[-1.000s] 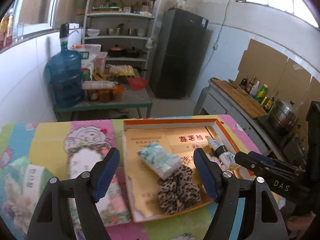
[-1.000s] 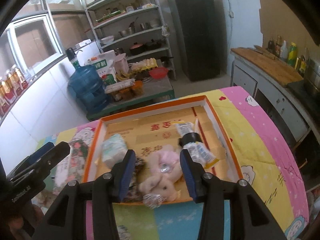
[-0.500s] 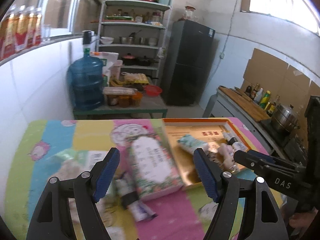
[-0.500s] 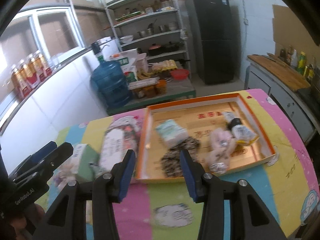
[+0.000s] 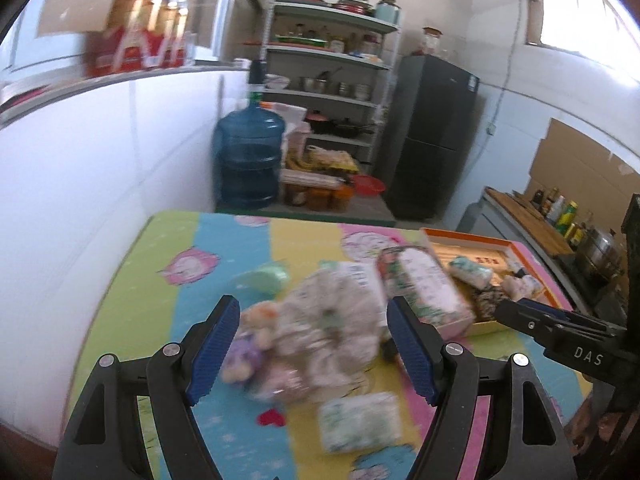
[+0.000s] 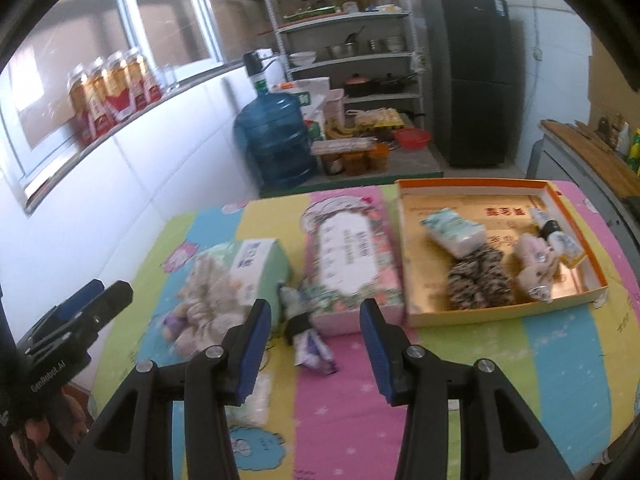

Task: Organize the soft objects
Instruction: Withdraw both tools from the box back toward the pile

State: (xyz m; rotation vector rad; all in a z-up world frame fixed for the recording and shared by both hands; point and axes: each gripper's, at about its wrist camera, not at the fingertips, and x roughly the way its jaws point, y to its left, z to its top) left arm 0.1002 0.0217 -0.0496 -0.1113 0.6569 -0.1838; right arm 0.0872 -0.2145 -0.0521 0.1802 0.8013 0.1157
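Tongs are held apart on both sides, and nothing is gripped. The left gripper [image 5: 314, 344] is hung just above a heap of soft toys [image 5: 320, 336] on the bright table cover [image 5: 132, 280]. The heap is blurred, so each toy cannot be told apart, but a small purple one [image 5: 244, 356] can be made out at its near left edge. The right gripper [image 6: 310, 344] is held open above a small purple packet [image 6: 314, 350] and the near end of a flowery tissue pack [image 6: 352, 264].

Beside that pack, to the right, an orange tray [image 6: 500, 314] is seen. A white tissue packet [image 6: 454, 234], a spotted hair band [image 6: 478, 278], a pink plush [image 6: 534, 264] and a tube [image 6: 558, 238] are already laid in it.

The toys are judged to be light and squashy. They should be pinched around a fat middle part, not by a loose ear or limb, or they may be dropped. The heap may be dragged along if one toy is pulled.
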